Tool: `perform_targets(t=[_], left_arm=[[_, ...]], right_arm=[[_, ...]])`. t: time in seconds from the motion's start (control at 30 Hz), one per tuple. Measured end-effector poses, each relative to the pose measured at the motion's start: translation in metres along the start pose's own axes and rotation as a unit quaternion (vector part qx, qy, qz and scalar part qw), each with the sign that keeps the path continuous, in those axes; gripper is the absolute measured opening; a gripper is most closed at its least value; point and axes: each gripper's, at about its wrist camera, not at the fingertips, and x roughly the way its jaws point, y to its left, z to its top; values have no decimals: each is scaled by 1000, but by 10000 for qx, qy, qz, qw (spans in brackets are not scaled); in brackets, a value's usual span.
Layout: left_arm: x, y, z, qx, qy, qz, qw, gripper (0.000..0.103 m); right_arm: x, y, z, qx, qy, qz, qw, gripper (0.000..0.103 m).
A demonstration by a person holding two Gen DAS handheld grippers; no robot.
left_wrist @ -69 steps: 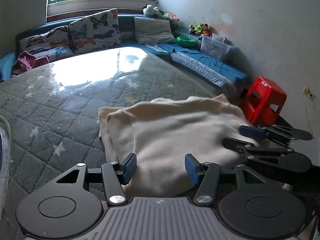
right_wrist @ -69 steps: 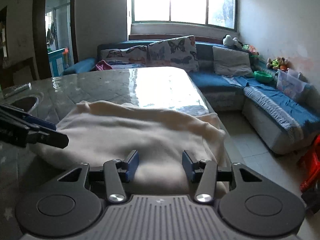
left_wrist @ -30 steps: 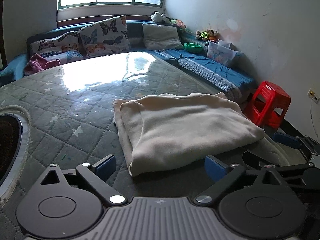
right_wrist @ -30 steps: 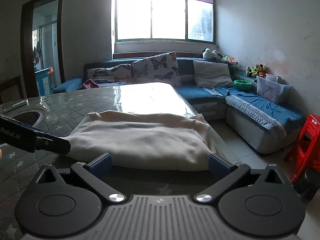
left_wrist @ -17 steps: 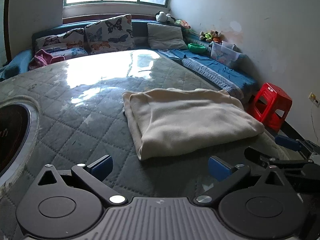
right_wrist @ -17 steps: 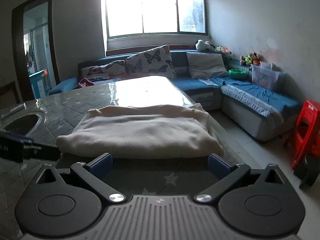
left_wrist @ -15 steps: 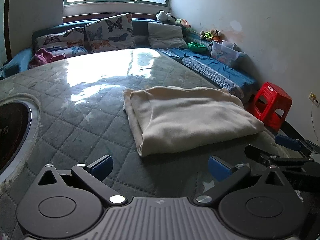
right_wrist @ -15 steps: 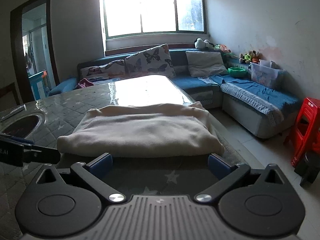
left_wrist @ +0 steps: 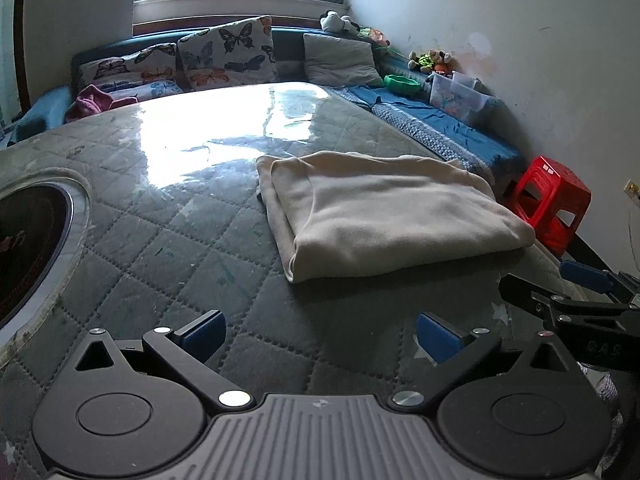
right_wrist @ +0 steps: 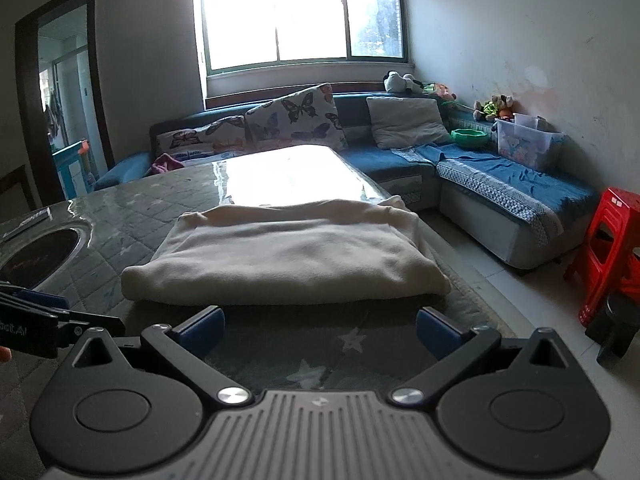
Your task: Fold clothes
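A cream garment [left_wrist: 384, 212] lies folded into a thick rectangle on the quilted grey table cover [left_wrist: 168, 248]. It also shows in the right wrist view [right_wrist: 288, 256], straight ahead. My left gripper [left_wrist: 320, 334] is open and empty, held back from the garment's near left corner. My right gripper [right_wrist: 318, 330] is open and empty, just short of the garment's near edge. The right gripper shows at the right edge of the left wrist view [left_wrist: 576, 292]. The left gripper shows at the left edge of the right wrist view [right_wrist: 40, 312].
A round dark inset [left_wrist: 28, 248] sits in the table at the left. A blue corner sofa [right_wrist: 500, 188] with butterfly cushions [right_wrist: 296, 116] runs behind and to the right. A red plastic stool [right_wrist: 612, 256] stands on the floor by the table's right edge.
Both grippers went from narrow over the garment to wide open and pulled back from it. The garment lies flat and still on the table.
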Motion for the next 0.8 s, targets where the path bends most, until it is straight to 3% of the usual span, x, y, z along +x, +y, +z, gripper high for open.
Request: perform_targets(t=[0.8], left_arm=[[-18, -2, -20, 72, -108, 215, 9997, 103]], right_arm=[[-17, 12, -20, 46, -20, 172, 9998, 103]])
